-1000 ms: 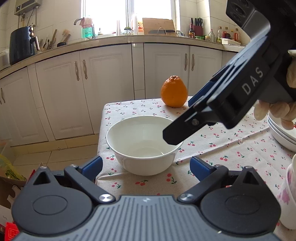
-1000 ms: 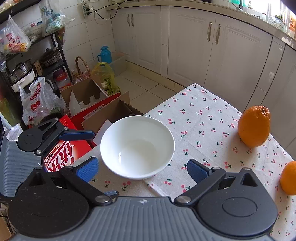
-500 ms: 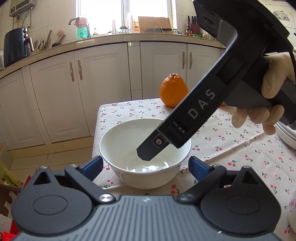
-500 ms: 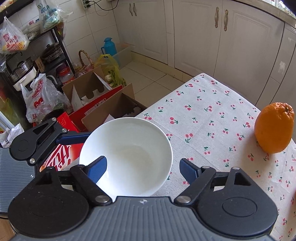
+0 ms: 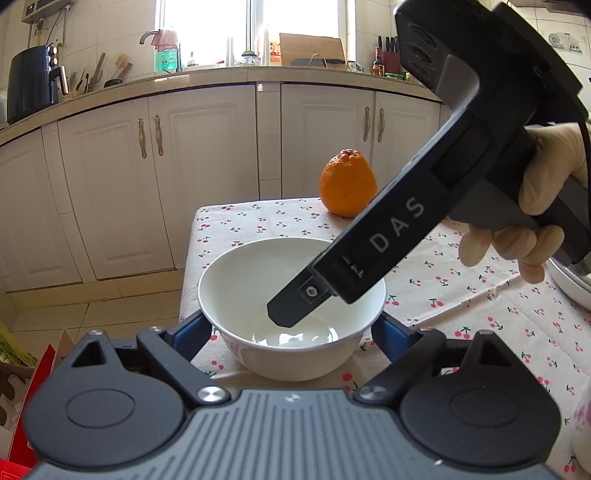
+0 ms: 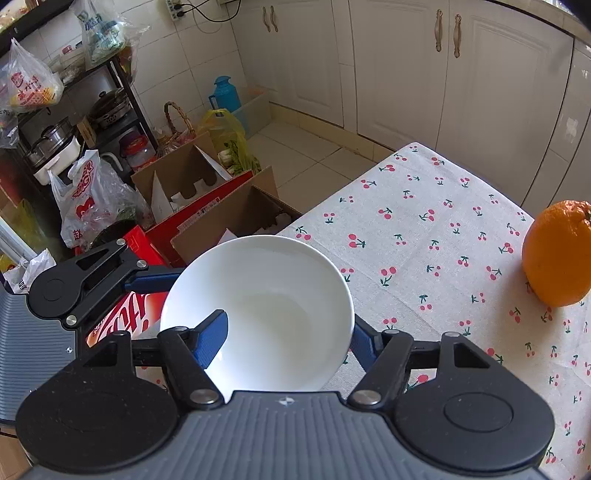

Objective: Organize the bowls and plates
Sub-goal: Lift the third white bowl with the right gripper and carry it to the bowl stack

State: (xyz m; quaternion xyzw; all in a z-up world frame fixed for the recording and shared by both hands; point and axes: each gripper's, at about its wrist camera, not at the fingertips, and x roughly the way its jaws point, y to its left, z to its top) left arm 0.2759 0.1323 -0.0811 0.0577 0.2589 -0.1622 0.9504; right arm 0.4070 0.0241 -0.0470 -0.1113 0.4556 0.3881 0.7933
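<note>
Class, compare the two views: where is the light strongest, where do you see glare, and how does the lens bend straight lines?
Left wrist view: the window is blown out, backlighting the kitchen; glare pools in the bottom of the white bowl; the countertop curves. Right wrist view: even, softer light, the bowl's near inside wall shines, cabinet doors bow outwards.

Glossy white ceramic bowl (image 5: pixel 291 295), matt cherry-print cloth tablecloth (image 6: pixel 424 229), dimpled orange (image 5: pixel 347 184)

Cherry-print table (image 5: pixel 461 321), white bowl (image 5: pixel 258 347), orange (image 5: pixel 347 184)
</note>
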